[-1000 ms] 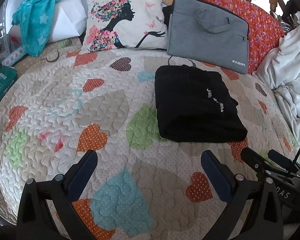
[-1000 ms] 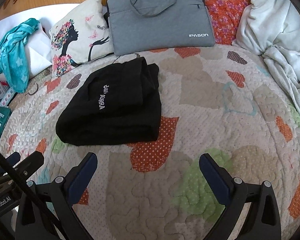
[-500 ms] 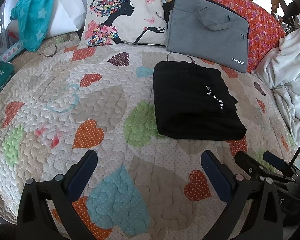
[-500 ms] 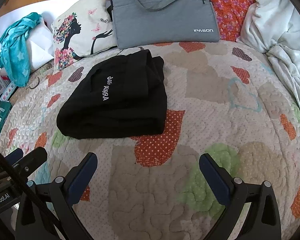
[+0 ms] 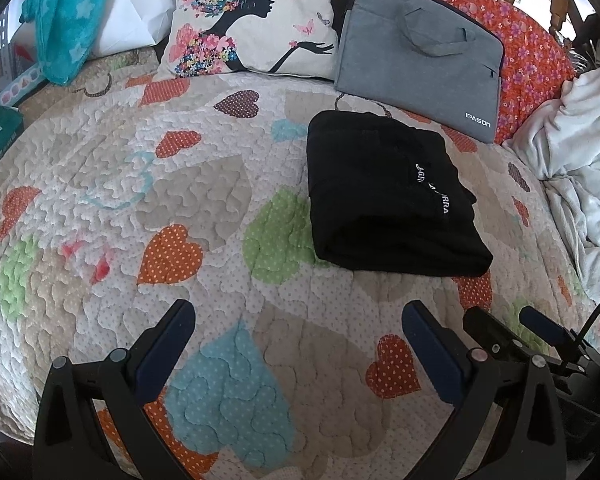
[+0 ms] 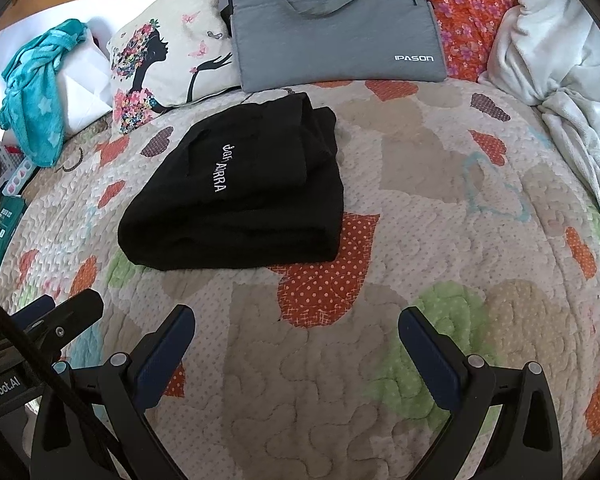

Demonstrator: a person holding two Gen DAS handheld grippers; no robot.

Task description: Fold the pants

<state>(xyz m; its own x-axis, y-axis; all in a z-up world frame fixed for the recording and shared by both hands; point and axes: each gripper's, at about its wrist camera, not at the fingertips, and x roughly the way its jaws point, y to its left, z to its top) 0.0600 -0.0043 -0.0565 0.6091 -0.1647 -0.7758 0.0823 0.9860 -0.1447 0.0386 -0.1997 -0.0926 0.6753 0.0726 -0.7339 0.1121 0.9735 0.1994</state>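
Note:
The black pants (image 5: 384,196) lie folded into a compact rectangle with white lettering on top, on the heart-patterned quilt (image 5: 160,200). In the right wrist view the pants (image 6: 244,196) sit ahead and to the left. My left gripper (image 5: 298,320) is open and empty, held over the quilt, short of the pants and to their left. My right gripper (image 6: 296,324) is open and empty, short of the pants and to their right. Part of the right gripper shows at the left wrist view's lower right (image 5: 512,332).
A grey laptop bag (image 5: 416,56) and a printed pillow (image 5: 248,24) lean at the bed's far side. A white blanket (image 6: 572,64) is heaped at the right. A teal towel (image 5: 68,20) hangs over a white box at the far left.
Both grippers stay open and empty. Both views drifted a little, so the pants sit slightly lower and nearer in frame. The pants have not moved on the quilt.

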